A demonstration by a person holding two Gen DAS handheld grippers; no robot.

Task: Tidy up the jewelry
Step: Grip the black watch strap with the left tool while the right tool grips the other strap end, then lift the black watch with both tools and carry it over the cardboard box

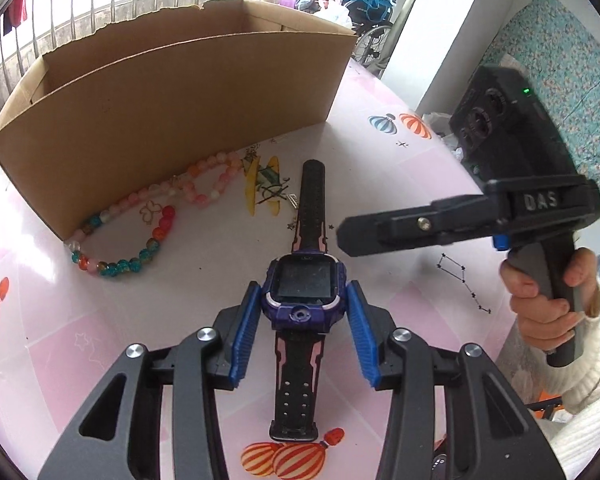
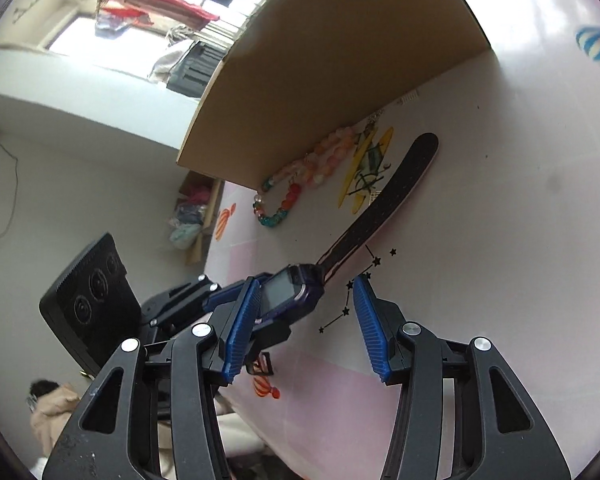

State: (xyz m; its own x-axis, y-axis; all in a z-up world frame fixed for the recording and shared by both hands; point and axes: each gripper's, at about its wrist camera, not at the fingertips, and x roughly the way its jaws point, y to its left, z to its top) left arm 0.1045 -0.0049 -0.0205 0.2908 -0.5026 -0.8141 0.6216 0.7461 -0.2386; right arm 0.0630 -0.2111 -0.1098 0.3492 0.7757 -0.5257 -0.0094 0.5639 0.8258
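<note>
A purple smartwatch point(image 1: 305, 289) with a black and pink strap lies flat on the pink table point(image 1: 400, 208). My left gripper point(image 1: 305, 300) is open, its blue pads on either side of the watch body, close to it. A colourful bead bracelet point(image 1: 140, 236) lies at the foot of an open cardboard box point(image 1: 172, 100). My right gripper point(image 1: 348, 236) hovers to the right of the watch, seen side on. In the right wrist view my right gripper point(image 2: 306, 300) is open and empty beside the watch point(image 2: 290, 290), and the bracelet point(image 2: 300, 184) lies by the box point(image 2: 332, 60).
The tablecloth has balloon and aeroplane point(image 1: 264, 184) prints. A wheelchair point(image 1: 374, 36) with piled clothes stands behind the box. A patterned bed point(image 1: 560, 68) is at the right. The table edge point(image 2: 216, 280) drops off at the left of the right wrist view.
</note>
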